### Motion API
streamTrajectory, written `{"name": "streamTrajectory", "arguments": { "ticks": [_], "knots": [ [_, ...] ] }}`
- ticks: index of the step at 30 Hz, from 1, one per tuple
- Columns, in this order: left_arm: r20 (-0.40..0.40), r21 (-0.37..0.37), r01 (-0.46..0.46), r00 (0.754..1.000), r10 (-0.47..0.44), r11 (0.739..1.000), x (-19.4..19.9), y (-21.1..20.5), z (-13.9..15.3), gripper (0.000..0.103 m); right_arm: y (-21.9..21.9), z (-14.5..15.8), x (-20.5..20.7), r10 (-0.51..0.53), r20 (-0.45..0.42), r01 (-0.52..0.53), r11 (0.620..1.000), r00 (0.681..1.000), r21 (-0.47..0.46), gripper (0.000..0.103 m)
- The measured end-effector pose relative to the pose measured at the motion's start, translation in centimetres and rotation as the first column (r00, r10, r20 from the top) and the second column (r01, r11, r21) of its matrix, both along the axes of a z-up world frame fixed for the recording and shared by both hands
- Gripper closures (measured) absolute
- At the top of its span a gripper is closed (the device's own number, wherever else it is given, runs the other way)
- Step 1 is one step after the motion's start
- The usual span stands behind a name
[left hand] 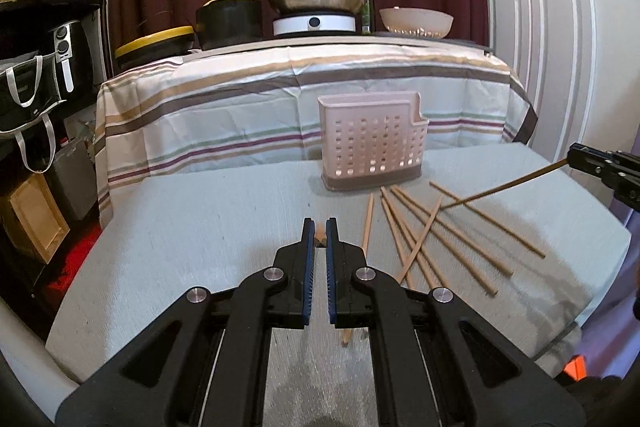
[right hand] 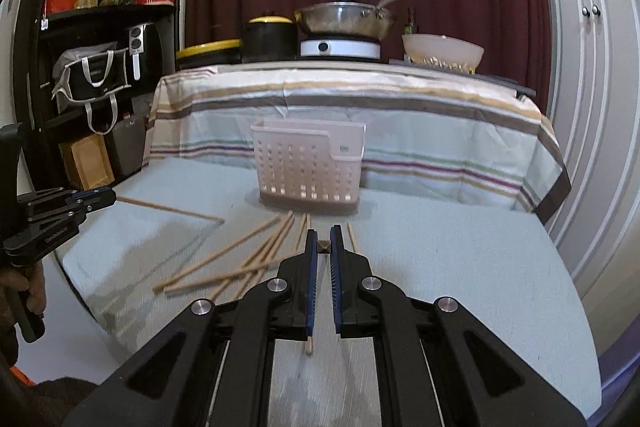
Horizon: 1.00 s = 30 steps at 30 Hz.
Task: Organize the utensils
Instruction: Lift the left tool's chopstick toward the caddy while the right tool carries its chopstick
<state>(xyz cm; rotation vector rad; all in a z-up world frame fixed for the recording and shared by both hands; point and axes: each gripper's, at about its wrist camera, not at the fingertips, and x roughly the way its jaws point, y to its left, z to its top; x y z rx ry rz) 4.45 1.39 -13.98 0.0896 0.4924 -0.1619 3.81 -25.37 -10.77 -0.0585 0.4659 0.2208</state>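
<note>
The left hand-held gripper (left hand: 319, 230) pinches one chopstick (right hand: 168, 207) by its end, jaws nearly together; seen from the right wrist, the stick's long axis runs level out to the right over the pale surface (right hand: 440, 267). The right hand-held gripper (right hand: 323, 241) likewise clamps a chopstick (left hand: 508, 185), which slants down-left toward the loose chopsticks (left hand: 432, 239) fanned on the surface. Those point roughly toward the perforated pink utensil holder (left hand: 372, 143) standing upright just beyond them, before a striped cloth (left hand: 240, 99)
</note>
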Motion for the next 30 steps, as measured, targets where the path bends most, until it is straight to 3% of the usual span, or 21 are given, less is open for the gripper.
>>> {"name": "streamTrajectory", "arguments": {
  "ticks": [12, 30],
  "knots": [
    [0.029, -0.020, -0.001, 1.000, 0.001, 1.000, 2.5, 0.7, 2.9, 0.097, 0.1, 2.3, 3.9, 0.004, 0.069, -0.006, 1.000, 0.998, 0.030, 0.096],
    [0.085, -0.034, -0.011, 0.996, 0.014, 0.999, 9.4, 0.3, 5.3, 0.097, 0.2, 3.4, 9.7, -0.015, 0.122, 0.007, 0.998, 0.992, 0.061, 0.096]
  ]
}}
